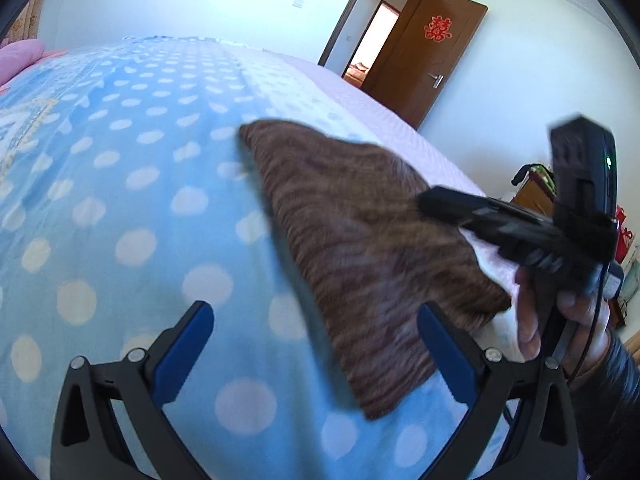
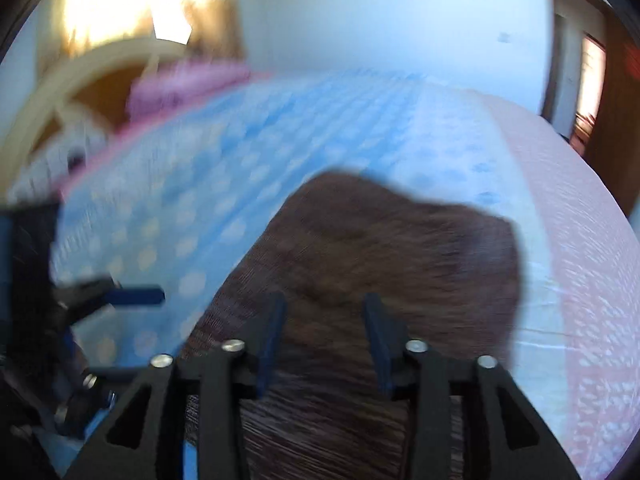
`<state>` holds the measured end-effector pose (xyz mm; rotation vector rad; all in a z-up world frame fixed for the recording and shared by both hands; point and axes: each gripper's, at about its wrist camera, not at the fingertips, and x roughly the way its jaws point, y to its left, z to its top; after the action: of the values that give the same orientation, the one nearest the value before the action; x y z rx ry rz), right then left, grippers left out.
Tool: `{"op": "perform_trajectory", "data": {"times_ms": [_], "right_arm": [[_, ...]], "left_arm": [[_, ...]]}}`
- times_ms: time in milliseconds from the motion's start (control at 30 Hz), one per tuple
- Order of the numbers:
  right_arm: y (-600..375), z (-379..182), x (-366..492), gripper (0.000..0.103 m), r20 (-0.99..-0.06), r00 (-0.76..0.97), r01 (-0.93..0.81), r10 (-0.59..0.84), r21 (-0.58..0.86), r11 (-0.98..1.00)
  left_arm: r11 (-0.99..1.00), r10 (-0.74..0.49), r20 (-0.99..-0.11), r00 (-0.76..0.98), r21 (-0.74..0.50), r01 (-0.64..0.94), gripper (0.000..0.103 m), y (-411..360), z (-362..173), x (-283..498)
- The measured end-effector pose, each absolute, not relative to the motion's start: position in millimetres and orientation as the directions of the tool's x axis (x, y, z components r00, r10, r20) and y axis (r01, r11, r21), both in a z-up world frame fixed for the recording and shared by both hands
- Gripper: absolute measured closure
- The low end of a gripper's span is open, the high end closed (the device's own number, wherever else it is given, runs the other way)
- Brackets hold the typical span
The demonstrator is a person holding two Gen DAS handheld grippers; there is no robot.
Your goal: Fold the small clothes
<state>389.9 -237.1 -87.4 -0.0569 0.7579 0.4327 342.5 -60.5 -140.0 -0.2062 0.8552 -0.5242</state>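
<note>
Brown striped knit garment (image 1: 360, 248) lies flat on the blue polka-dot blanket (image 1: 120, 200), centre to lower right of the left wrist view, already a compact wedge, so probably at least one fold is in. Bed is the work surface; the garment sits near its right edge, within reach of both tools.

Left gripper (image 1: 316, 344): jaws wide apart, nothing between them. Its right finger overlaps the cloth's lower edge in the picture; contact can't be judged. Likely clear of the cloth, waiting for the next grab.

Right gripper (image 2: 324, 320): jaws about half open over the garment, pads not pinching it, cloth lies slack below. Reads as a release, not a hold. Right view is blurred, so fine contact is uncertain. Hand (image 1: 560, 312) holds that tool at the right edge.
</note>
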Motion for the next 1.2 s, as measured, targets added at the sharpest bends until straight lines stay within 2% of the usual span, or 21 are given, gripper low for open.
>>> {"op": "perform_trajectory", "data": {"times_ms": [33, 100, 233, 333, 467, 600, 667, 733, 933, 1000, 1200], "right_arm": [[-250.8, -81.9, 389.1, 0.042, -0.657, 0.664, -0.367, 0.357, 0.13, 0.921], [-295.4, -73.7, 398.3, 0.038, -0.633, 0.689, -0.266, 0.353, 0.233, 0.935], [-340.7, -86.6, 417.9, 0.038, -0.651, 0.665, -0.16, 0.366, 0.355, 0.921], [-349.7, -108.5, 433.4, 0.038, -0.685, 0.62, -0.13, 0.382, 0.391, 0.911], [-354.3, -135.9, 453.2, 0.039, -0.703, 0.592, -0.101, 0.394, 0.42, 0.902], [-357.4, -147.1, 463.0, 0.043, -0.681, 0.582, -0.123, 0.444, 0.466, 0.876], [-356.9, -148.2, 464.7, 0.047, -0.685, 0.572, -0.137, 0.451, 0.462, 0.876], [-353.5, -149.7, 468.5, 0.055, -0.689, 0.563, -0.149, 0.457, 0.459, 0.876], [-348.6, -151.7, 467.6, 0.066, -0.673, 0.579, -0.172, 0.459, 0.45, 0.876], [-348.9, -152.0, 467.7, 0.069, -0.673, 0.581, -0.168, 0.457, 0.45, 0.877], [-343.5, -150.5, 467.3, 0.073, -0.69, 0.587, -0.161, 0.423, 0.413, 0.896]], "left_arm": [[0.86, -0.509, -0.667, 0.545, -0.365, 0.357, 0.0, -65.0, -136.7, 348.8], [0.865, -0.5, -0.678, 0.54, -0.352, 0.359, 0.0, -74.5, -134.5, 361.5], [0.879, -0.469, -0.712, 0.523, -0.317, 0.357, 0.0, -92.3, -142.0, 381.1], [0.888, -0.447, -0.737, 0.507, -0.301, 0.347, 0.0, -96.2, -151.4, 381.4], [0.897, -0.424, -0.749, 0.509, -0.272, 0.348, 0.006, -99.3, -153.9, 379.8], [0.896, -0.415, -0.755, 0.508, -0.243, 0.37, 0.01, -105.9, -154.8, 377.6], [0.896, -0.409, -0.759, 0.507, -0.229, 0.38, 0.011, -110.2, -155.2, 376.6], [0.895, -0.402, -0.761, 0.509, -0.212, 0.392, 0.013, -114.6, -155.5, 375.6], [0.886, -0.411, -0.762, 0.5, -0.204, 0.417, 0.022, -117.9, -154.9, 372.7], [0.878, -0.421, -0.759, 0.496, -0.205, 0.433, 0.035, -121.2, -154.8, 374.2], [0.875, -0.423, -0.763, 0.489, -0.205, 0.438, 0.05, -127.8, -150.4, 369.0]]}}
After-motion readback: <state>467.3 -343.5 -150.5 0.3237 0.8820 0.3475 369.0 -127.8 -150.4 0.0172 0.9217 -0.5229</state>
